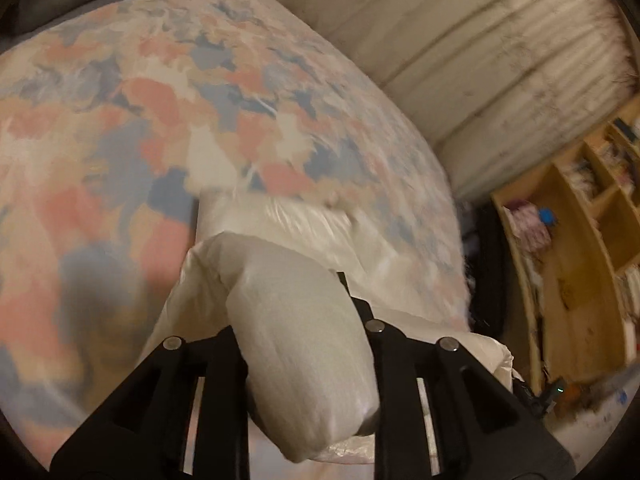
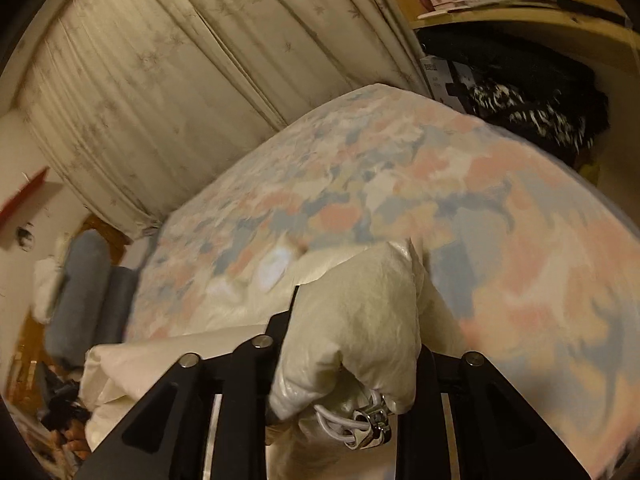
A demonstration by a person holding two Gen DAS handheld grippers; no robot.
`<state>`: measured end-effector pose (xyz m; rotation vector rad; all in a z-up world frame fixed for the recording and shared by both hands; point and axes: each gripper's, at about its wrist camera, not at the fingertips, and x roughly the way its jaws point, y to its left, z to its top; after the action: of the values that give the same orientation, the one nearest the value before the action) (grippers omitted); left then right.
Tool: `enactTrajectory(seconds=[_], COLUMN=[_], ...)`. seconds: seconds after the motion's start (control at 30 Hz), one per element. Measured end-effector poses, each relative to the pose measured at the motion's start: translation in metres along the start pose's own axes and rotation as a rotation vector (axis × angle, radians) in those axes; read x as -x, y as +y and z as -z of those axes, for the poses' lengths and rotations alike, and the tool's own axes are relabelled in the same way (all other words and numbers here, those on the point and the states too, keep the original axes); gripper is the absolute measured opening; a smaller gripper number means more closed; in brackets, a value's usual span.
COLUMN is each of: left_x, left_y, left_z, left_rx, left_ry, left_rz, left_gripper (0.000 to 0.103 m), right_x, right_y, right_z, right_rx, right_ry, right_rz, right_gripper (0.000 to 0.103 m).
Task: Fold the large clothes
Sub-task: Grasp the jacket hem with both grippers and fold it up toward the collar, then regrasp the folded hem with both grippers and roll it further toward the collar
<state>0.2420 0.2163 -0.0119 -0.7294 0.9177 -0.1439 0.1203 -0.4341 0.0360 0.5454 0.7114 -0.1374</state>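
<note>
Both angled downward over the floral bed point(image 1: 168, 120). Left tool point(image 1: 304, 320) pinching a thick fold of white jacket point(image 1: 304, 340). Right tool point(image 2: 352, 344) likewise clamped on bunched white fabric, seemingly the same garment, cord toggle point(image 2: 372, 420) dangling.

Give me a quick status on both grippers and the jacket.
Left gripper shut on white jacket. Right gripper shut on jacket too. Jacket lifted over the bed. Nothing in the way.

White garment point(image 1: 304, 320) hides both claws' fingertips.

One white garment point(image 1: 304, 344), one floral bedspread point(image 1: 160, 120), two grippers point(image 1: 304, 280).
</note>
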Motion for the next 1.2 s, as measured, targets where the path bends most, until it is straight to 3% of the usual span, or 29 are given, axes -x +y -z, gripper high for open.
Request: enactTrajectory(seconds=[0.1, 0.17, 0.37, 0.53, 0.7, 0.8, 0.9, 1.03, 1.1, 1.13, 1.17, 1.2], left_x=[-0.052, -0.079, -0.114, -0.118, -0.147, -0.163, -0.182, -0.197, -0.196, -0.195, -0.194, -0.193], left_y=[0.0, 0.005, 0.016, 0.011, 0.019, 0.036, 0.047, 0.042, 0.031, 0.022, 0.015, 0.006], left_z=[-0.032, -0.044, -0.068, -0.08, -0.08, -0.077, -0.077, -0.072, -0.067, -0.064, -0.062, -0.059], left_rx=[0.052, 0.083, 0.094, -0.02, -0.157, -0.189, -0.199, -0.247, -0.301, -0.343, -0.367, -0.391], left_ry=[0.041, 0.077, 0.087, 0.041, 0.089, 0.119, 0.17, 0.2, 0.169, 0.138, 0.124, 0.101], left_rz=[-0.017, 0.001, 0.063, 0.005, -0.119, -0.172, -0.148, -0.126, -0.162, -0.2, -0.231, -0.266], left_gripper=[0.034, 0.052, 0.078, 0.079, 0.079, 0.079, 0.079, 0.079, 0.065, 0.035, 0.026, 0.021], right_x=[-0.057, -0.094, -0.153, -0.184, -0.21, -0.234, -0.258, -0.289, -0.3, -0.301, -0.301, -0.299], right_y=[0.016, 0.019, 0.008, -0.016, -0.041, -0.053, -0.066, -0.074, -0.072, -0.067, -0.059, -0.052], right_z=[-0.035, -0.047, -0.065, -0.063, -0.051, -0.046, -0.045, -0.047, -0.042, -0.04, -0.037, -0.036], right_rx=[0.009, -0.022, -0.092, -0.065, 0.001, 0.046, 0.064, 0.046, 0.054, 0.077, 0.132, 0.176], right_ry=[0.007, 0.038, 0.054, 0.068, 0.112, 0.16, 0.197, 0.279, 0.303, 0.302, 0.287, 0.269], right_rz=[0.039, 0.019, -0.023, -0.006, 0.064, 0.109, 0.128, 0.063, 0.025, 0.025, 0.05, 0.075], right_gripper=[0.051, 0.068, 0.085, 0.087, 0.087, 0.087, 0.087, 0.087, 0.082, 0.06, 0.037, 0.032])
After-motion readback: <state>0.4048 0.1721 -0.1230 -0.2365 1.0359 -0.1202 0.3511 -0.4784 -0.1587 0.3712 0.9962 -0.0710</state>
